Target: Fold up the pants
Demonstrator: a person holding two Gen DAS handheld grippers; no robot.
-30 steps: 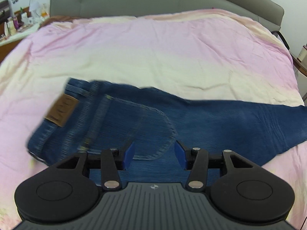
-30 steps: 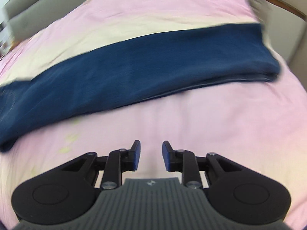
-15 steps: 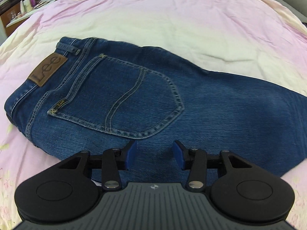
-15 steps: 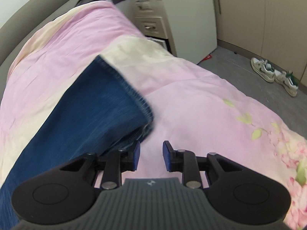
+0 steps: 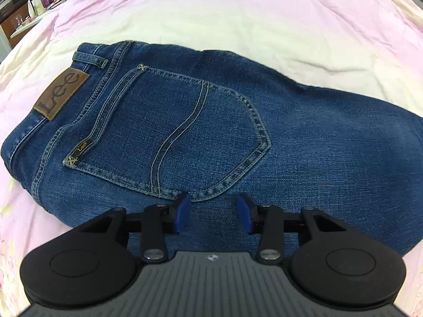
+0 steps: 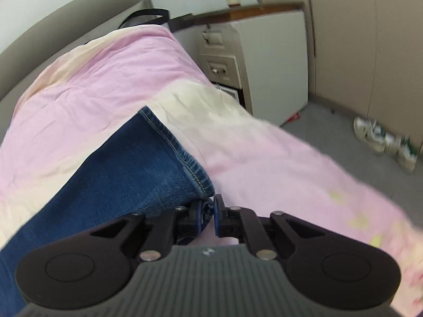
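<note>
Blue jeans (image 5: 201, 132) lie flat on the pink and cream bedspread (image 5: 238, 26), folded lengthwise with the back pocket and brown waist patch (image 5: 62, 93) facing up. My left gripper (image 5: 213, 212) hovers just below the pocket's tip, over the seat of the jeans; its jaws are closing, with denim under them but nothing pinched. In the right wrist view the stacked leg hems (image 6: 182, 155) end near the bed's side edge. My right gripper (image 6: 206, 214) is shut on the near corner of the hem.
A white bedside cabinet (image 6: 267, 60) with a cup on top stands past the bed's right edge, and shoes (image 6: 383, 140) lie on the grey floor. A grey headboard (image 6: 66, 18) runs along the back. A cluttered table (image 5: 31, 10) sits at the far left.
My left gripper dropped closer to the jeans and its jaws narrowed a little. My right gripper swung along the leg to the hem and closed on its corner.
</note>
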